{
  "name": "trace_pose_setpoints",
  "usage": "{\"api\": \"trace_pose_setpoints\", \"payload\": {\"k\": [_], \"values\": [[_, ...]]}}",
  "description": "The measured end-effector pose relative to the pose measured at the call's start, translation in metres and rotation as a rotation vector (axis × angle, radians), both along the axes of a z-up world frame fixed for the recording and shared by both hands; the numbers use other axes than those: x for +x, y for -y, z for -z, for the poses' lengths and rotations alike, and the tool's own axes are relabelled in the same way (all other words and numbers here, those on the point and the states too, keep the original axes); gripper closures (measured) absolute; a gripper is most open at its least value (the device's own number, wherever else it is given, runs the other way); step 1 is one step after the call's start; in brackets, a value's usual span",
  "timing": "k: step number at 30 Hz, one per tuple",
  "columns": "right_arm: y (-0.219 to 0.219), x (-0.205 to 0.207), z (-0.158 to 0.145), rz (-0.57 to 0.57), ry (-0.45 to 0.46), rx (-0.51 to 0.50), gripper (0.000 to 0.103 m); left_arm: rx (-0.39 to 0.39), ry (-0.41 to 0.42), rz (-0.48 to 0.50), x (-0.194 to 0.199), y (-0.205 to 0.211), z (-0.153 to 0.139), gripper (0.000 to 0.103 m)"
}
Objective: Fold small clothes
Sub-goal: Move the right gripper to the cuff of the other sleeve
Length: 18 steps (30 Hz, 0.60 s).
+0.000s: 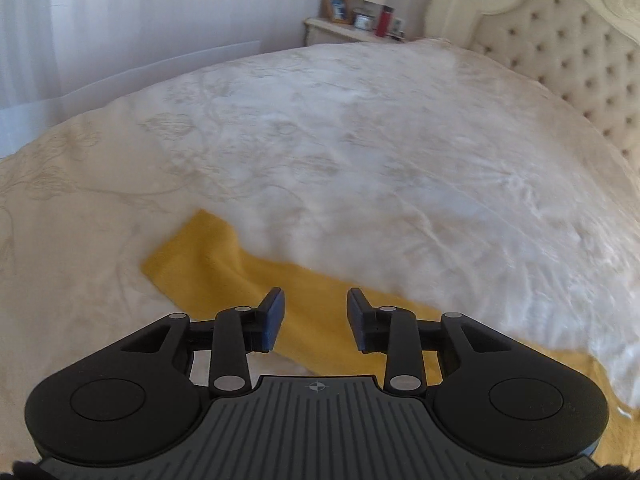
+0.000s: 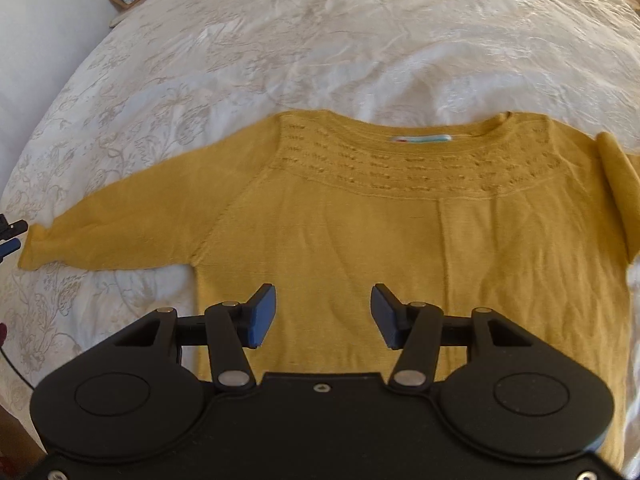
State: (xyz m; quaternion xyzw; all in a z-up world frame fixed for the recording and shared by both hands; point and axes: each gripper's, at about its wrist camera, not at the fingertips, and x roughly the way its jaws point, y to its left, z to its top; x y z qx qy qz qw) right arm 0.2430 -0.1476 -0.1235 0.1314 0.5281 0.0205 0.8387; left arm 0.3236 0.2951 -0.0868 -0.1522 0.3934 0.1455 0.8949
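A mustard yellow knitted sweater lies flat on the white bedspread, neckline away from me. Its left sleeve stretches out to the left; the right sleeve is folded back at the right edge. My right gripper is open and empty, just above the sweater's lower body. My left gripper is open and empty above the left sleeve, near its cuff. The left gripper's fingertips show at the left edge of the right wrist view, beside the cuff.
The floral white bedspread covers the bed. A tufted cream headboard stands at the far right. A nightstand with a lamp, picture frames and a red bottle stands beyond the bed. The bed's edge curves along the left.
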Motion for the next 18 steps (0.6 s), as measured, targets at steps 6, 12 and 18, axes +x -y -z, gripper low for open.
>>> {"api": "trace_pose_setpoints", "payload": {"k": [6,12,18], "values": [[0.085,-0.012,0.0,0.015,0.021,-0.053,0.044,-0.008,-0.023,0.166,-0.03,0.102,-0.003,0.067],[0.188,-0.024,-0.002,-0.009,0.049,-0.128,0.043,-0.058,-0.046,0.246,-0.076,0.196,-0.003,0.053],[0.295,-0.028,-0.008,0.028,0.092,-0.183,0.027,-0.117,-0.07,0.288,-0.106,0.264,-0.001,0.026]]}}
